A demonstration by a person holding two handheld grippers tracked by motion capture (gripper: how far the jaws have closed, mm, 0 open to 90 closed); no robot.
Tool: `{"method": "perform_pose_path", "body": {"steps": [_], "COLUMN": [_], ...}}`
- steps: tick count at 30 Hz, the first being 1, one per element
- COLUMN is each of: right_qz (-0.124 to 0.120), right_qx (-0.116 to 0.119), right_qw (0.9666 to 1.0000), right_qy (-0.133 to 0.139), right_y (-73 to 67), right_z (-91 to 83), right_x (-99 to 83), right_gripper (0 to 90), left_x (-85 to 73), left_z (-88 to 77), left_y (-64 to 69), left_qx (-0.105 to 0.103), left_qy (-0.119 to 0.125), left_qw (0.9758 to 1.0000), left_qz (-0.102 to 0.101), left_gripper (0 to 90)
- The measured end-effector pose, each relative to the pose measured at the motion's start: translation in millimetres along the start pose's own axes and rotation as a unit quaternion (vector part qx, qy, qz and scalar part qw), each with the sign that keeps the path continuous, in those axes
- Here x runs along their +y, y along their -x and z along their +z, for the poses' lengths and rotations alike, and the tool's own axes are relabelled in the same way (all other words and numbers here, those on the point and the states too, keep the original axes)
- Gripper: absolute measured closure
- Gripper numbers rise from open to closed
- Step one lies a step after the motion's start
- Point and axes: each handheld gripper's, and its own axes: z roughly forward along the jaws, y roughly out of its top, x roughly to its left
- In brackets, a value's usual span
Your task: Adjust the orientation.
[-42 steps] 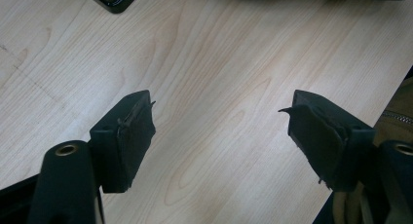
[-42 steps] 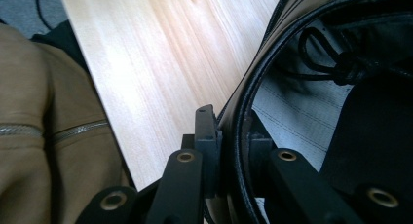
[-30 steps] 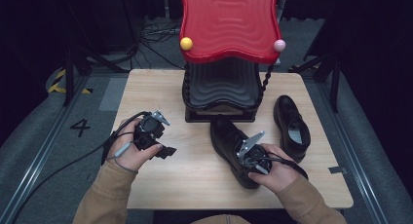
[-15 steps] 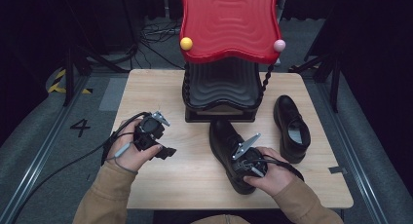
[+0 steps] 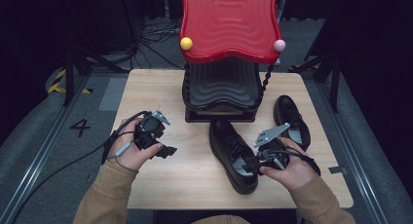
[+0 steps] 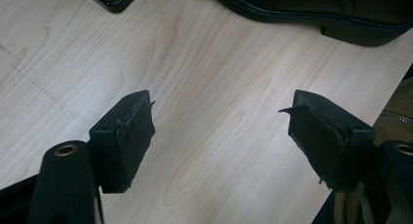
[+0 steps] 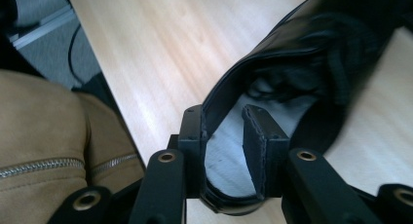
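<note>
Wooden tabletop (image 5: 195, 180) carries everything here, with a red-topped black rack (image 5: 221, 87) at its far edge. Toward the left edge, the left gripper (image 5: 165, 150) hovers over bare wood with its jaws spread wide and nothing between them, as a second ago. At the middle, running toward the near edge, lies one black shoe (image 5: 234, 153); the second shoe (image 5: 291, 121) lies toward the right edge. The right gripper (image 7: 224, 151) has one jaw outside the near shoe's heel wall and one inside over the pale insole. Its jaws have just been opening, and a gap now shows beside the inner pad, so the pinch looks released. The hand has also lifted a little since the earlier frames. I judge this shoe set down, and the second shoe likely next.
</note>
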Motion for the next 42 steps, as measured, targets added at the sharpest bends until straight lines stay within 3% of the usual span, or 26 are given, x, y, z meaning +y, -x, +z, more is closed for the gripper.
{"method": "perform_pose_path", "body": {"steps": [5,8,9,10,14,20,25,28,32,40,42], "right_qz": [0.021,0.039,0.054,0.054,0.085,0.120,0.149,0.168,0.186,0.209,0.208], "right_qx": [-0.041,-0.061,-0.078,-0.078,-0.112,-0.138,-0.163,-0.179,-0.188,-0.190,-0.189], "right_qw": [0.9982,0.9963,0.9939,0.9939,0.9881,0.9810,0.9737,0.9686,0.9641,0.9592,0.9594], "right_qy": [0.038,0.046,0.055,0.055,0.062,0.064,0.057,0.041,0.023,-0.017,-0.026], "right_y": [15.3,24.8,34.1,34.1,50.3,70.7,87.8,96.9,109.5,126.1,127.9], "right_z": [-20.6,-27.7,-33.3,-33.3,-41.1,-47.2,-50.8,-50.6,-47.4,-34.2,-32.2], "right_x": [-5.5,-9.9,-14.4,-14.4,-23.3,-35.3,-43.7,-49.6,-56.6,-65.8,-66.8], "right_gripper": [70.4,69.6,68.0,68.0,67.0,65.3,63.2,60.4,58.7,60.5,60.7], "left_x": [-0.3,-0.7,-1.1,-1.1,-1.9,-4.1,-7.8,-10.2,-14.3,-18.0,-18.3], "left_z": [-0.1,-0.4,-1.0,-1.0,-1.0,-1.6,-2.1,-4.2,-6.3,-6.5,-6.2], "left_y": [-0.7,-1.1,-1.6,-1.6,-1.6,-0.4,-1.4,-2.4,-4.1,-4.5,-4.8], "left_qx": [0.002,0.001,0.002,0.002,0.004,0.000,0.001,0.000,0.004,0.000,0.001], "left_qy": [0.002,0.001,0.002,0.002,0.001,0.001,-0.003,0.001,0.001,-0.001,-0.003], "left_qw": [1.0000,1.0000,1.0000,1.0000,1.0000,1.0000,0.9999,0.9998,0.9998,0.9996,0.9996], "left_qz": [0.000,0.000,-0.001,-0.001,-0.003,-0.008,-0.013,-0.018,-0.021,-0.030,-0.030], "left_gripper": [25.0,25.0,24.9,24.9,24.9,24.8,24.7,24.7,24.5,24.4,24.4]}}
